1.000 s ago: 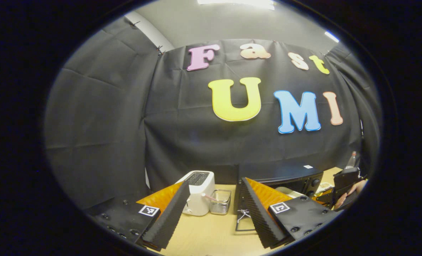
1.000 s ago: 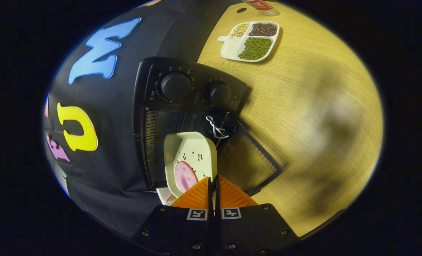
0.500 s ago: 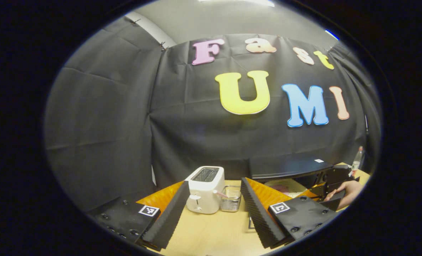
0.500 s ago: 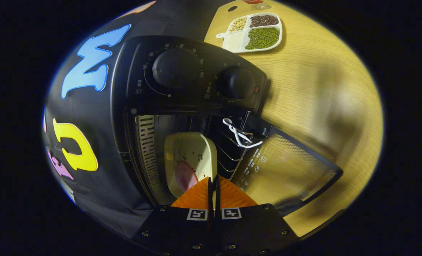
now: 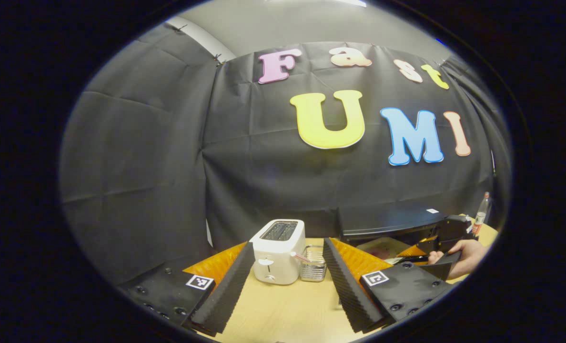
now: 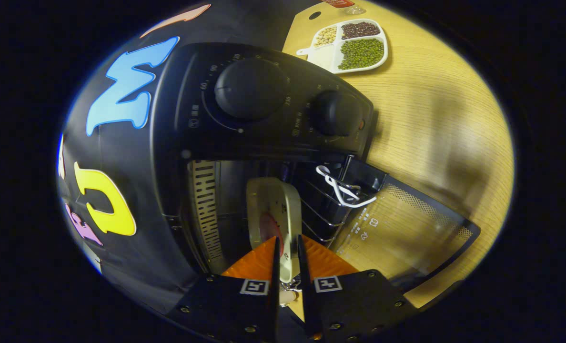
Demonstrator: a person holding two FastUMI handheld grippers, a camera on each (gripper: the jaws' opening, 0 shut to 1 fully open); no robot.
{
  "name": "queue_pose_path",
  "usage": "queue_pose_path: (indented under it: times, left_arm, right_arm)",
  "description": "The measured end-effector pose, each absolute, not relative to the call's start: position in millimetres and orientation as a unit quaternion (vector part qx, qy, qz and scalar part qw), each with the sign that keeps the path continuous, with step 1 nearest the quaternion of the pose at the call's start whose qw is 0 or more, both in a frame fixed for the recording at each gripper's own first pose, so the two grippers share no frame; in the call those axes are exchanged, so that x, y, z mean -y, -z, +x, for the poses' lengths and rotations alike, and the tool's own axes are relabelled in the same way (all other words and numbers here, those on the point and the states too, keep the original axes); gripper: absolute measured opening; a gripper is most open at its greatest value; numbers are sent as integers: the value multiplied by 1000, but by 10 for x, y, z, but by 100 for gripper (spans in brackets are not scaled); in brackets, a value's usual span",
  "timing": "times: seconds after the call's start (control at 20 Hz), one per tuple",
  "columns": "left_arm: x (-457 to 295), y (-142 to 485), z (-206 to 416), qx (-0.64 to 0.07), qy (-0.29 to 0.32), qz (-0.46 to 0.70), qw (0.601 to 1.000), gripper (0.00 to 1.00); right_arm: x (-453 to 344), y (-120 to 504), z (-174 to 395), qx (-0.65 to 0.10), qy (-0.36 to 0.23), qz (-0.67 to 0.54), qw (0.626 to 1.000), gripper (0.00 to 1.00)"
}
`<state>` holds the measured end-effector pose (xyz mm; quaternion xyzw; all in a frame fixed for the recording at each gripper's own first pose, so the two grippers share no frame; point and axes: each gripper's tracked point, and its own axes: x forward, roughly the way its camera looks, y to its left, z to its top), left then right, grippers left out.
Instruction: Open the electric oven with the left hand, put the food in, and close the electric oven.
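Two fingers of the right gripper (image 6: 287, 257) are set slightly apart around the plate (image 6: 269, 214) rim, inside the open oven (image 6: 264, 124). The left gripper (image 5: 288, 281) is held spread, empty, above the table (image 5: 283, 314), near the toaster (image 5: 278, 250).

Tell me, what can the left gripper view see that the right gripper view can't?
Left gripper view: a white two-slot toaster, a small wire metal basket, a clear plastic bottle and a hand holding the right gripper.
Right gripper view: the oven's two round black knobs, its open glass door and a white divided tray of beans.
Both: the black electric oven, the cream plate of pink food, the wooden table.
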<state>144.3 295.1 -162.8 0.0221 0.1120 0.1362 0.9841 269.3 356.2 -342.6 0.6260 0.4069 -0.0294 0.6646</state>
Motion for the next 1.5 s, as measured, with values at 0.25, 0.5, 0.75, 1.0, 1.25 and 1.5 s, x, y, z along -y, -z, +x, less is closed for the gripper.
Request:
queue_pose_path:
  times: [0.25, 0.5, 0.75, 1.0, 1.25, 1.5]
  left_arm:
    - [-2786, 1582, 1450, -106, -126, 17, 986, 97]
    - [-2572, 1580, 1405, -106, -112, 16, 988, 100]
    - [-2294, 1672, 1307, -120, -98, 0, 988, 95]
    - [-1960, 1863, 1184, -145, -76, -12, 986, 100]
    - [-1645, 2172, 1059, -184, -55, -40, 981, 98]
    - [-1340, 2558, 1007, -232, -28, -46, 971, 100]
  right_arm:
    - [-3425, 3226, 2620, -394, -11, 593, 702, 98]
    - [-3325, 2901, 2359, -385, -80, 528, 753, 97]
    - [-3101, 2501, 2034, -348, -153, 430, 819, 98]
    - [-2778, 2168, 1734, -297, -198, 316, 879, 98]
    - [-2393, 1926, 1538, -248, -211, 225, 918, 98]
    - [-1979, 1767, 1382, -201, -202, 121, 951, 98]
